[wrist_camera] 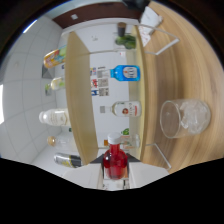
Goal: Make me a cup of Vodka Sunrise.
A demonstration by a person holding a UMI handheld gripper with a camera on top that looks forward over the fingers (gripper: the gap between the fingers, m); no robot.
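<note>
**Red bottle at the jaws, glass of ice waiting**

The view is rolled sideways. A small red bottle [115, 161] with a white cap sits just ahead of the gripper [114, 181], seemingly between the jaws; whether they press on it cannot be told. A clear glass [183, 118] holding ice rests on the wooden desk [200, 65], well apart from the red bottle. A blue-labelled bottle [125, 73] and a clear bottle [126, 109] line the white shelf beyond. Judgement: the syrup step is in hand. Next move calls for carrying the red bottle to the glass.
</note>
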